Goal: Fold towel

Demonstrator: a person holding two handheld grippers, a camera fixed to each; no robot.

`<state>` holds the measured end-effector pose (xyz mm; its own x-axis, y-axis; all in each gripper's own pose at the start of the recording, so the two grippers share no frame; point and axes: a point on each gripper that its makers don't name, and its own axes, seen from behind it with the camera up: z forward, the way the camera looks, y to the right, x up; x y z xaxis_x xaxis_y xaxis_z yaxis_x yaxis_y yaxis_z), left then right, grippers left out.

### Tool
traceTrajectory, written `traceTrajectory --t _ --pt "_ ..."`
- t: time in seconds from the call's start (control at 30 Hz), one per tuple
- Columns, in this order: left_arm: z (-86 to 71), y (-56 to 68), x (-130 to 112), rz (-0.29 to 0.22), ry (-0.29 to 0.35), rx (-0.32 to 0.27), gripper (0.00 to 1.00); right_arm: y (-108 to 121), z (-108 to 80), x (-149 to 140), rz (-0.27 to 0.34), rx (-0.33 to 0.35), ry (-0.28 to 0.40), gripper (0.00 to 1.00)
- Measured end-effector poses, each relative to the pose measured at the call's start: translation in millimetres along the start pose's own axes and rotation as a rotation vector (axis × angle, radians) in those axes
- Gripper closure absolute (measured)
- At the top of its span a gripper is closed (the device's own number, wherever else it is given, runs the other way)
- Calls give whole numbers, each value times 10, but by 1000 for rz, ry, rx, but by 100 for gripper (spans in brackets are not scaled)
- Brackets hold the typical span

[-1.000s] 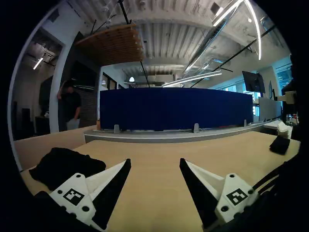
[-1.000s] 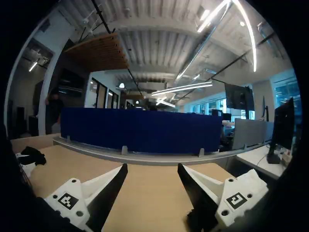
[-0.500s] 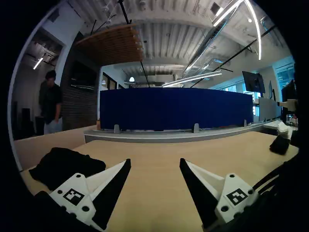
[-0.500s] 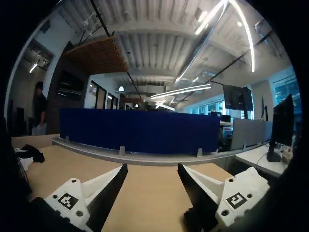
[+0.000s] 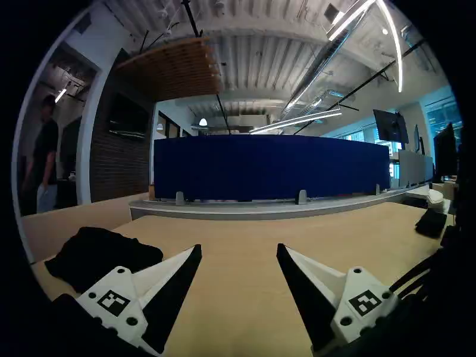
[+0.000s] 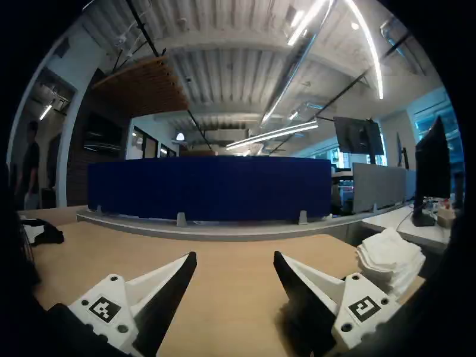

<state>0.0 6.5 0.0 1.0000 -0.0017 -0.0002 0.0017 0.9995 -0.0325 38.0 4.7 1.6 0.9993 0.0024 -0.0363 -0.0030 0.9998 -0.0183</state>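
A crumpled black cloth lies on the wooden table, just left of my left gripper. That gripper is open and holds nothing. A smaller dark cloth lies at the table's far right, with something white behind it. In the right gripper view, a stack of folded white towels sits on the table, to the right of my right gripper. The right gripper is open too, with nothing between its fingers. A black cloth lies at the far left.
A long blue divider on a grey rail closes off the table's far side. A monitor stands on the desk beyond the towel stack. A person stands far off at the left.
The right gripper view has swung right and tilted, bringing the white towel stack into sight. The person in the background has walked left. The left gripper has stayed still.
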Motion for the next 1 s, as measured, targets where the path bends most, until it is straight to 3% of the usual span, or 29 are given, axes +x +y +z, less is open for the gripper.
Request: traceTrajectory --t 0.4,1.0 --pt "7 -1 -2 0 0 0 6 55 -40 -165 50 -8 16 0" --pt "5 10 1 0 0 0 7 -29 -81 -308 41 8 -7 0"
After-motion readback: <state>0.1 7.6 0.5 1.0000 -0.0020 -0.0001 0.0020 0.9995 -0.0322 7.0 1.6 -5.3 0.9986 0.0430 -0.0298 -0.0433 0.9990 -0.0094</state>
